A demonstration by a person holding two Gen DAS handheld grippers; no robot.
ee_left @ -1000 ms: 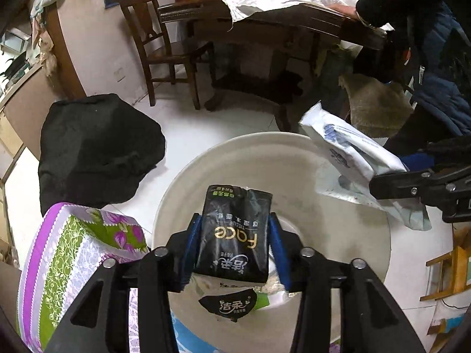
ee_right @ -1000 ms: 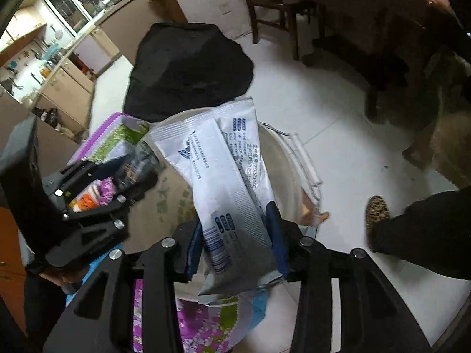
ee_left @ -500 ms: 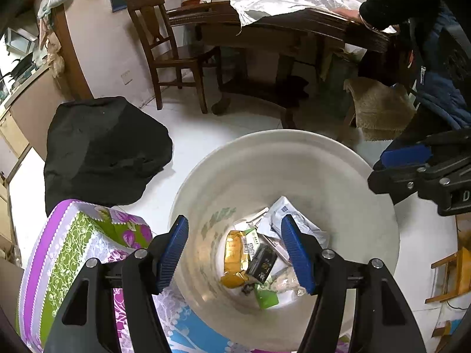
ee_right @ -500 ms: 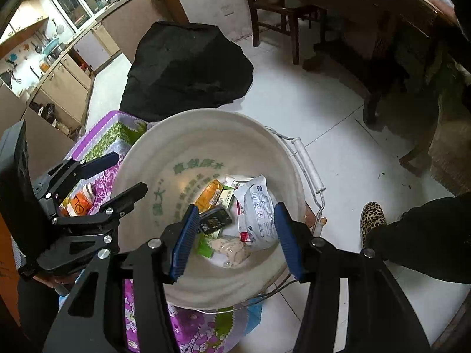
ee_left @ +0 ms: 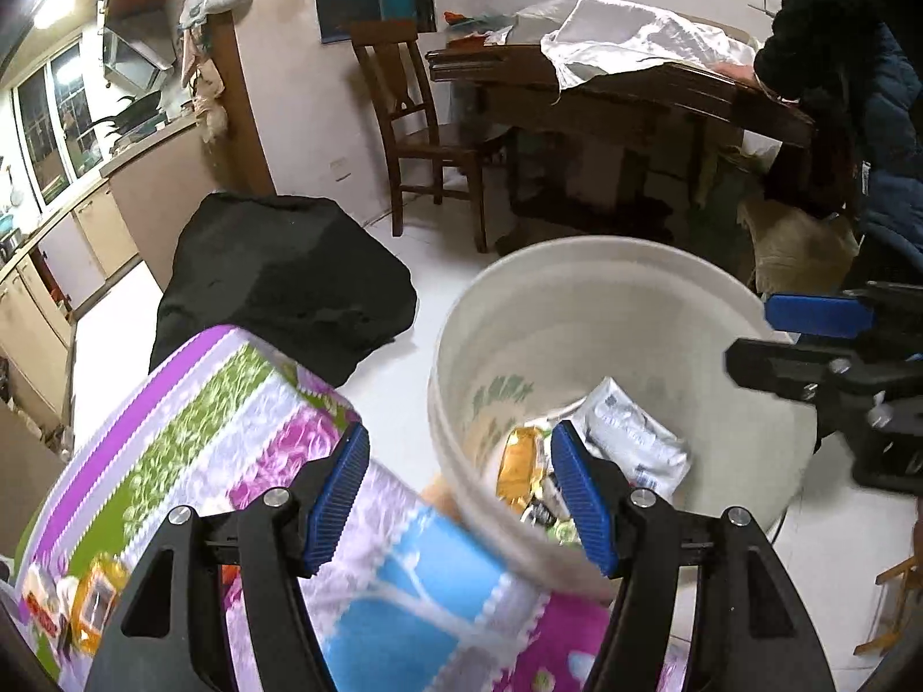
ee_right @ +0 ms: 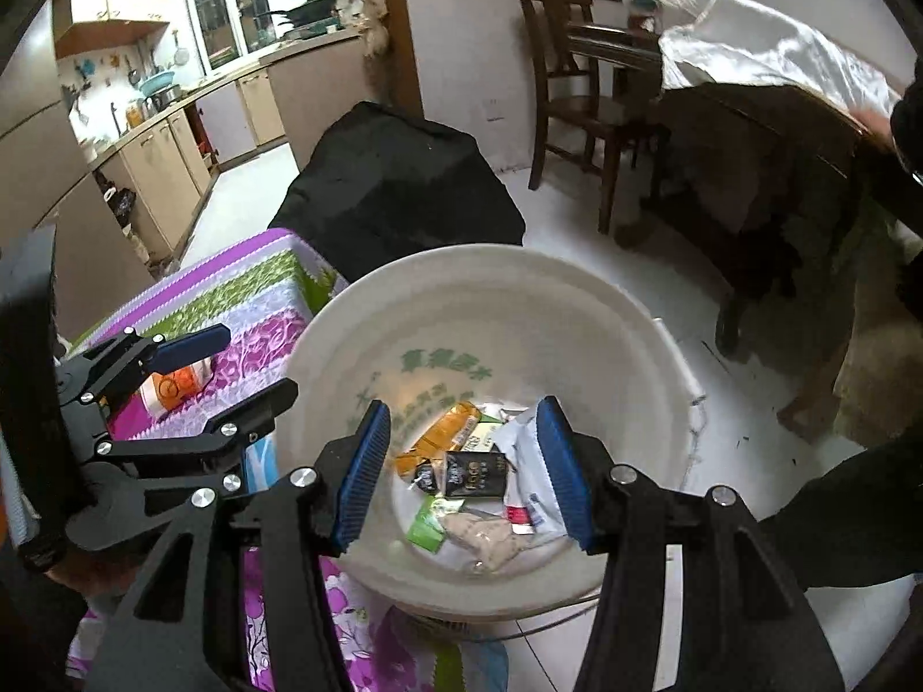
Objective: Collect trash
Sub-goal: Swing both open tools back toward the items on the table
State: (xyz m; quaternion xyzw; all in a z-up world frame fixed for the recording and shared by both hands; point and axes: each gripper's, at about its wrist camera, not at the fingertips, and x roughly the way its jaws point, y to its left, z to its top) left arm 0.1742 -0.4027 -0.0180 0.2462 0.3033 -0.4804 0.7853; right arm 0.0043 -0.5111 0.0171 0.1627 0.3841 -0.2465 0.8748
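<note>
Both of my claws are empty now: 1 second ago the left claw (ee_left: 458, 490) was clenched on a black tissue packet (ee_right: 474, 474) and the right claw (ee_right: 464, 470) on a white pouch (ee_right: 533, 464), and both pieces now lie in the bottom of the white bucket (ee_right: 577, 311) with the other wrappers. Since half a second ago my left view has slid sideways, so the bucket rim now crosses between the left claw's blue pads and the floral tabletop (ee_left: 219, 432) fills the lower left of that view. The left claw stands released, nothing between its pads; the rim and the tabletop's edge lie below it. The right claw is also released, hanging over the bucket's mouth, and the black packet sits directly beneath the gap between its pads, the white pouch just beside it under the right pad, and an orange wrapper (ee_right: 444, 438) toward the left pad. On the tabletop, an orange packet (ee_right: 173, 389) lies near its far corner, close by the left claw as my right camera sees it. A black bag (ee_left: 277, 288) sits on the floor beyond the tabletop's far edge.
</note>
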